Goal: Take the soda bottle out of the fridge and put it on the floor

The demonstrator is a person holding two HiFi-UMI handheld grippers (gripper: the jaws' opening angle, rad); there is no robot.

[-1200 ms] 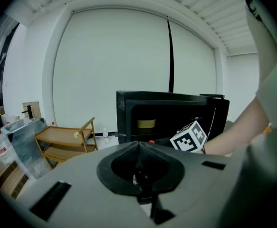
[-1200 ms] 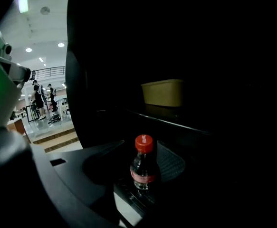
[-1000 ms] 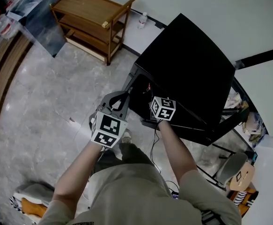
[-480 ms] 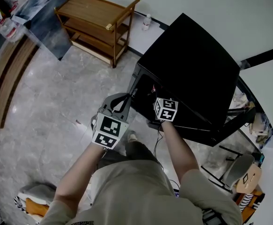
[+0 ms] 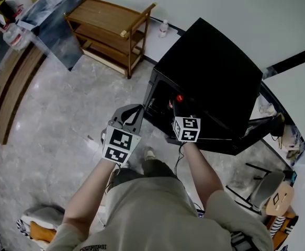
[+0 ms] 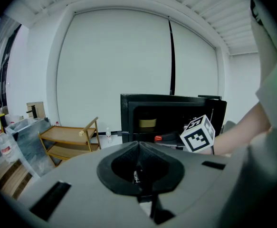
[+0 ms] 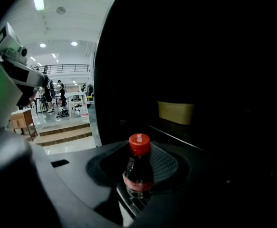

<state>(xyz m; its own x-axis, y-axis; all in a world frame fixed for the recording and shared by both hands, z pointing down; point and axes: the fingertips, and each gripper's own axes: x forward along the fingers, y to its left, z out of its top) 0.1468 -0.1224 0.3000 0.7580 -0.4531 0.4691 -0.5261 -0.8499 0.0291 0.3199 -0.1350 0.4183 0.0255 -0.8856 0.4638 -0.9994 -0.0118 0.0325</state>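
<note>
A black fridge stands open in front of me. My right gripper reaches into its opening, and its jaws have just been closing on a dark soda bottle with a red cap. In the right gripper view the soda bottle stands upright between the right gripper's two pads, gripped at the shoulder. My left gripper hovers outside, left of the opening, jaws together and empty. In the left gripper view the left gripper's tips meet, and the red cap shows beside the right marker cube.
A yellow tub sits deeper on the fridge shelf. A wooden cart stands at the back left and a small clear bottle by the wall. A chair and cables lie right of the fridge. Marble floor spreads to the left.
The right gripper has drawn back and up at the fridge opening, and the bottle's red cap now shows ahead of its cube. The left gripper has shifted slightly.
</note>
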